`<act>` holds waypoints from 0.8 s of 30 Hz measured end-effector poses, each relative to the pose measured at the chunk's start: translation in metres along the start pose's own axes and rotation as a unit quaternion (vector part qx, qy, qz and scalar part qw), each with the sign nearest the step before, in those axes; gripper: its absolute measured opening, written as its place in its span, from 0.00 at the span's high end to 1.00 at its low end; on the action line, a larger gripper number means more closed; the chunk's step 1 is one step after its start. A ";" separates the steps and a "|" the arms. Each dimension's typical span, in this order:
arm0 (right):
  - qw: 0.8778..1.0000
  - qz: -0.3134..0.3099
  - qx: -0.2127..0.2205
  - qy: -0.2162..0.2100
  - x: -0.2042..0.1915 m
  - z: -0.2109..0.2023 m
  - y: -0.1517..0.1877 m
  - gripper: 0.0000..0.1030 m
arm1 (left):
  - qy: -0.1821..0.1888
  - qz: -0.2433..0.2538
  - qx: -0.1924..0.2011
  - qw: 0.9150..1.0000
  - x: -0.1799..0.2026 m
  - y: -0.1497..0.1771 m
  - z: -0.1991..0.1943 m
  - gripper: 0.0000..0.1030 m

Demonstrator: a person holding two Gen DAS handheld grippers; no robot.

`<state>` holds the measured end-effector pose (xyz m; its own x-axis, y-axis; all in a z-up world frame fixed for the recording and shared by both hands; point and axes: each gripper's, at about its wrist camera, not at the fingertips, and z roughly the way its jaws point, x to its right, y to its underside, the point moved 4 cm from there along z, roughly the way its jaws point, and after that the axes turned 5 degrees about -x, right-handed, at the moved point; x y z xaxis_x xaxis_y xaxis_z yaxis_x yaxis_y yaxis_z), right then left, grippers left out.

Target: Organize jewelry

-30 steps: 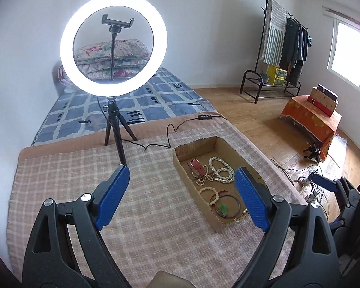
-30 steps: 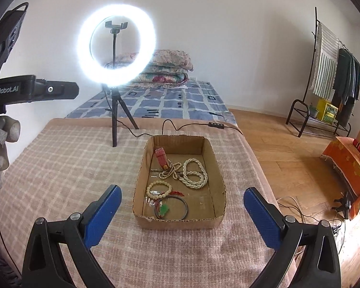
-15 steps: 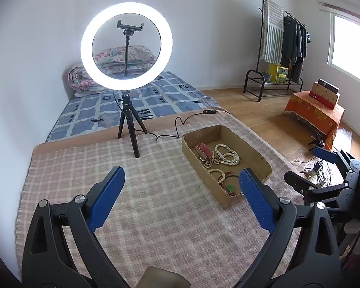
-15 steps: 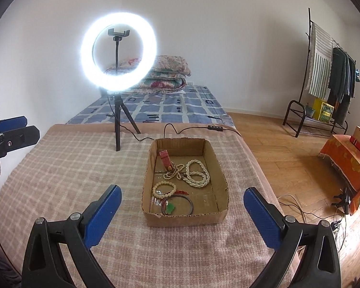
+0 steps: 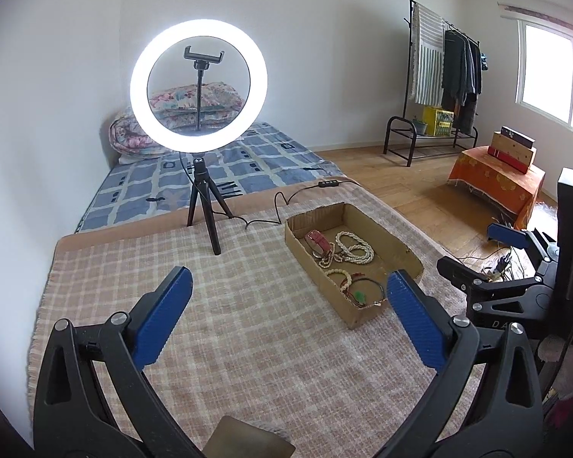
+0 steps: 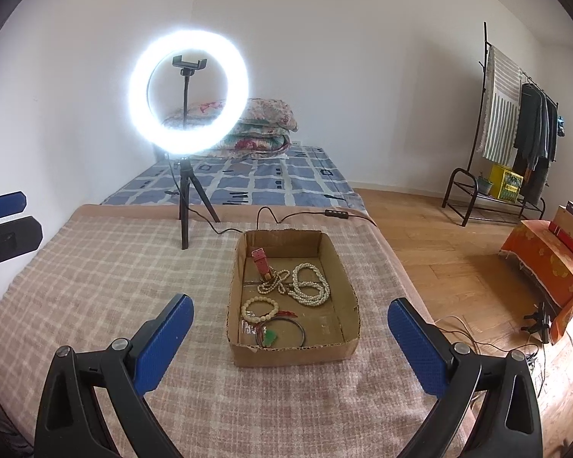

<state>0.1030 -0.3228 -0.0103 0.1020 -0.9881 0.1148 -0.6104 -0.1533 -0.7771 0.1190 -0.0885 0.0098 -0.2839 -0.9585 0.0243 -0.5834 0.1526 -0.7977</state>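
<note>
Jaws of both grippers, left gripper (image 5: pixel 286 316) and right gripper (image 6: pixel 290 339), gaping wide, gripping nothing.
Jewelry is lying tangled in cardboard box (image 6: pixel 349 351) on desk; pearl necklace (image 6: pixel 309 286) risks dragging neighbours out.

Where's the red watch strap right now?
In the right wrist view, the red watch strap lies in the cardboard box's far-left corner, touching the long bead necklace.
</note>
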 end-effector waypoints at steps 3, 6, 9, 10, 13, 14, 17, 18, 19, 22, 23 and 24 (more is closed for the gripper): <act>1.000 0.006 0.000 0.001 0.002 0.001 -0.001 0.00 | 0.000 0.001 -0.005 1.000 0.002 0.005 -0.001 0.00; 1.000 0.005 0.000 0.006 0.003 0.002 -0.001 0.00 | 0.000 0.000 -0.008 1.000 0.002 0.006 -0.001 0.00; 1.000 0.006 -0.003 0.004 0.003 0.003 0.000 0.00 | -0.005 0.005 -0.013 1.000 0.003 0.008 0.001 0.00; 1.000 0.006 -0.003 0.005 0.004 0.003 0.000 0.00 | -0.006 0.007 -0.014 1.000 0.004 0.008 0.002 0.00; 1.000 0.006 -0.004 0.006 0.004 0.003 0.000 0.00 | -0.007 0.007 -0.017 1.000 0.003 0.009 0.004 0.00; 1.000 0.006 -0.004 0.006 0.004 0.003 0.000 0.00 | -0.008 0.007 -0.019 1.000 0.003 0.010 0.005 0.00; 1.000 0.005 -0.004 0.007 0.003 0.004 0.001 0.00 | -0.012 0.009 -0.023 1.000 0.003 0.011 0.007 0.00; 1.000 0.004 -0.004 0.007 0.003 0.004 0.001 0.00 | -0.013 0.010 -0.024 1.000 0.003 0.011 0.007 0.00; 1.000 0.004 -0.004 0.007 0.003 0.004 0.001 0.00 | -0.014 0.010 -0.024 1.000 0.003 0.011 0.007 0.00; 1.000 0.003 -0.005 0.008 0.003 0.005 0.002 0.00 | -0.013 0.010 -0.024 1.000 0.003 0.011 0.007 0.00; 1.000 0.004 -0.006 0.008 0.003 0.005 0.003 0.00 | -0.013 0.010 -0.024 1.000 0.003 0.011 0.007 0.00; 1.000 0.004 -0.007 0.008 0.004 0.006 0.003 0.00 | -0.013 0.009 -0.023 1.000 0.003 0.011 0.007 0.00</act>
<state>0.1065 -0.3267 -0.0157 0.0849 -0.9894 0.1175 -0.6226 -0.1448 -0.7690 0.1172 -0.0917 -0.0029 -0.2748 -0.9615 -0.0067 -0.6135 0.1807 -0.7687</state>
